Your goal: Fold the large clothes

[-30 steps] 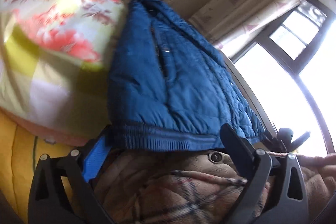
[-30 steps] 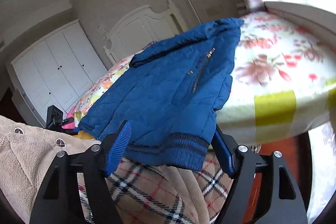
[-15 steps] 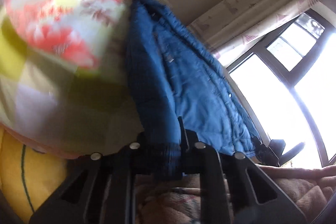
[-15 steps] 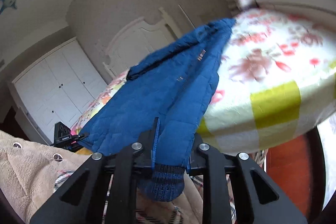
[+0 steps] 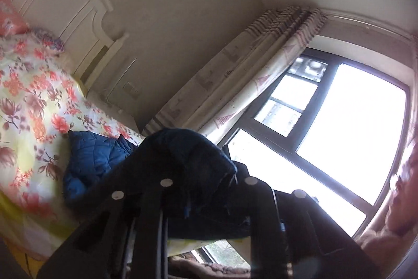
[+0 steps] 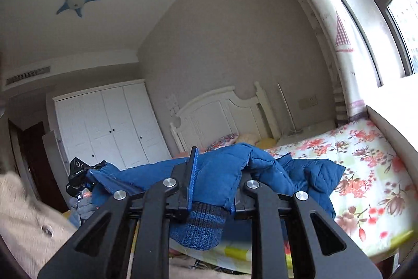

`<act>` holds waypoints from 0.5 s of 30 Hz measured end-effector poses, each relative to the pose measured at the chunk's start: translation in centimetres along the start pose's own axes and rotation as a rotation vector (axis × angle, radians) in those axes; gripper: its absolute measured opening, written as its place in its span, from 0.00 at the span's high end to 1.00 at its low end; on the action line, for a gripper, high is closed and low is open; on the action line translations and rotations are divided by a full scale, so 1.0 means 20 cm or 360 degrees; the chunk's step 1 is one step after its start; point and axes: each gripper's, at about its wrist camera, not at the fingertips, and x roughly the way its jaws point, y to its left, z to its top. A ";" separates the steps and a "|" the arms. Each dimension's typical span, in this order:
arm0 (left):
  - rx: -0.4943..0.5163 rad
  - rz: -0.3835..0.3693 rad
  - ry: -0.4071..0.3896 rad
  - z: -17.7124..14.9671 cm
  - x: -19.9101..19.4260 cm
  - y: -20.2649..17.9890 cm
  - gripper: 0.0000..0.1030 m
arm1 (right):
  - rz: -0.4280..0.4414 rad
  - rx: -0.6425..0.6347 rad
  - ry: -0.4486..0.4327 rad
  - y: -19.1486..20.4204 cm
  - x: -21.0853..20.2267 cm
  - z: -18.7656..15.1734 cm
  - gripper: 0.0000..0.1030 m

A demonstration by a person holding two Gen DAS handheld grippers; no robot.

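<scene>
A blue quilted jacket (image 6: 224, 171) with a dark knit hem lies partly on the floral bed. My right gripper (image 6: 211, 190) is shut on its knit hem and holds that end lifted above the bed. My left gripper (image 5: 206, 190) is shut on the other hem corner, which bunches dark over the fingers; the rest of the jacket (image 5: 91, 158) trails down onto the bed. The left gripper (image 6: 81, 174) also shows in the right wrist view, at the jacket's far left end.
The floral bedsheet (image 6: 365, 164) covers the bed, with a white headboard (image 6: 219, 114) behind. A curtain (image 5: 250, 80) and bright window (image 5: 339, 137) stand to the right. A white wardrobe (image 6: 109, 127) is at the back left. My beige coat sleeve (image 6: 23, 221) is at the lower left.
Both grippers, open around the hem a second ago, closed on it and have since lifted it up and towards the headboard, so the jacket folds over itself.
</scene>
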 end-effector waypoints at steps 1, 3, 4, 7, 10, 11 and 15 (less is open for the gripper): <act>-0.0031 0.0021 0.0014 0.03 0.05 0.03 0.82 | -0.0025 0.0033 0.0032 -0.04 0.07 0.04 0.81; -0.0088 0.0100 0.0039 0.14 0.23 0.16 0.81 | -0.0122 0.0104 0.0097 -0.18 0.31 0.12 0.81; -0.0122 0.0143 0.0058 0.20 0.33 0.23 0.79 | -0.0173 0.0193 0.0147 -0.29 0.42 0.15 0.81; -0.0299 0.0342 0.0154 0.38 0.68 0.55 0.59 | -0.0240 0.0411 0.0314 -0.59 0.77 0.17 0.68; -0.0373 0.0609 0.0143 0.52 0.90 0.82 0.33 | -0.0228 0.0634 0.0362 -0.86 0.96 0.17 0.16; -0.0367 0.0669 0.0111 0.57 0.92 0.87 0.30 | -0.0238 0.0658 0.0305 -0.93 0.96 0.18 0.15; -0.0325 0.0791 0.0120 0.73 0.96 1.02 0.20 | -0.0428 0.0520 0.0333 -1.05 0.93 0.21 0.15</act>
